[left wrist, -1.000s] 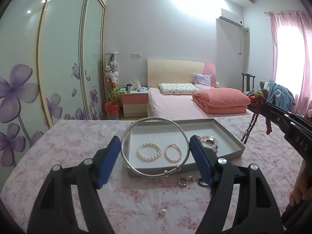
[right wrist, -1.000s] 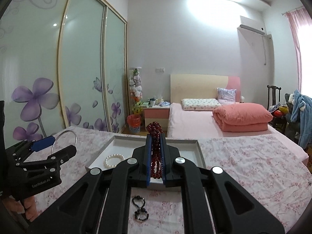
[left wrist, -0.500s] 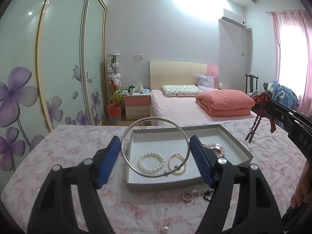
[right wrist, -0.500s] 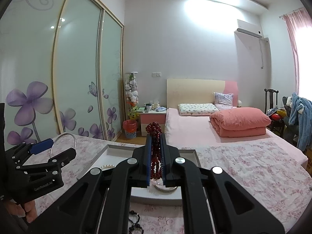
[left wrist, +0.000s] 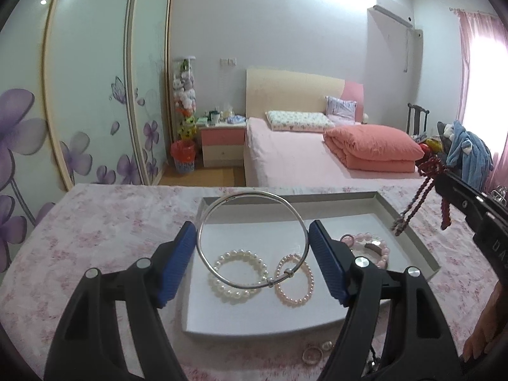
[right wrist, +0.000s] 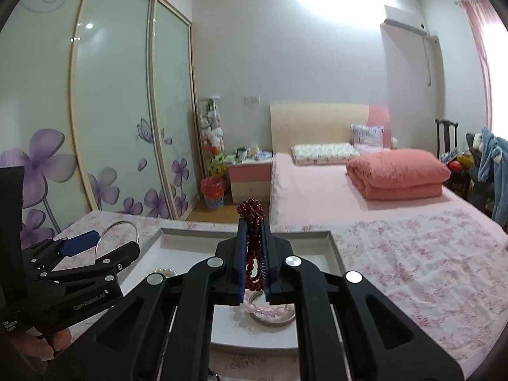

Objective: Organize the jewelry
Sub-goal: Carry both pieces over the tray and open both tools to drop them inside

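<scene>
Your left gripper [left wrist: 252, 254] clamps the silver bangle [left wrist: 252, 239] upright between its pads, over the white tray [left wrist: 412, 222]. Your right gripper [right wrist: 254, 254] is closed on the red bead string [right wrist: 252, 209]. Only the left view shows the pearl bracelets [left wrist: 238, 274] in the tray.

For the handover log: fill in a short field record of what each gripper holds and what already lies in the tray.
left gripper: clamped across silver bangle, held above the tray
right gripper: shut on dark red bead strand, loops hanging
tray: grey, open, on floral cloth
in tray: white pearl bracelet, small pink pearl bracelet, pink bead bracelet
outside tray, near edge: small rings
</scene>
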`<state>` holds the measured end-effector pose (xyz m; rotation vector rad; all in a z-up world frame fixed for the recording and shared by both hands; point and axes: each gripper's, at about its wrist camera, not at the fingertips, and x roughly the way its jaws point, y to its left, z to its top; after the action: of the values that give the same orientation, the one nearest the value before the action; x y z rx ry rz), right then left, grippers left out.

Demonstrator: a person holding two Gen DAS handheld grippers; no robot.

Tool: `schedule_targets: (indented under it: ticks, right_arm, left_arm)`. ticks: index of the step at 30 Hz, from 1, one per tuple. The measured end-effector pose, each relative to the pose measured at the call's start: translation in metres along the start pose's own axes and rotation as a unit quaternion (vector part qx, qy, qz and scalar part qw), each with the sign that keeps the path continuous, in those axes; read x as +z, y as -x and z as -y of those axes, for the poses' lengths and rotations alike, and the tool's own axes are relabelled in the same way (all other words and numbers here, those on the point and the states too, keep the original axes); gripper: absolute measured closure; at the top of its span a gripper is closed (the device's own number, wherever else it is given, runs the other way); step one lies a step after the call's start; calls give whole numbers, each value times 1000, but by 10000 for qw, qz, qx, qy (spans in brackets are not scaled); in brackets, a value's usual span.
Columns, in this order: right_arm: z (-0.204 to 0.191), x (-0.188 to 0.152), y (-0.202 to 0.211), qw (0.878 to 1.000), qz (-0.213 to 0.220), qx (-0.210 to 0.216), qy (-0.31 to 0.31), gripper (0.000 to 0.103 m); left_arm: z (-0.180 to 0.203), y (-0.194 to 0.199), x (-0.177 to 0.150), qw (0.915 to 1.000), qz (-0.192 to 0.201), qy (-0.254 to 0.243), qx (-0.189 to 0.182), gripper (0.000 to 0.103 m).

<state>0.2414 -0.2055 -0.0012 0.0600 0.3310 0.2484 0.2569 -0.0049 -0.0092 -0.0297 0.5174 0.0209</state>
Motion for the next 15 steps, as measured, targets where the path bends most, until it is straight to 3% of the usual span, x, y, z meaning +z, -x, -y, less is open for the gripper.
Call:
schedule_targets:
  ticks: [12, 14, 15]
  right_arm:
    - [14, -22, -50, 9958, -824, 140, -368, 94]
    - [14, -24, -57, 9944, -954, 178, -429, 93]
    - [14, -25, -58, 9936, -1010, 201, -468, 87]
  left_arm:
    - [6, -57, -9, 9985, -532, -74, -125, 32]
    - [5, -64, -12, 9977, -657, -42, -166, 31]
    - [4, -67, -13, 9974, -696, -17, -179, 31]
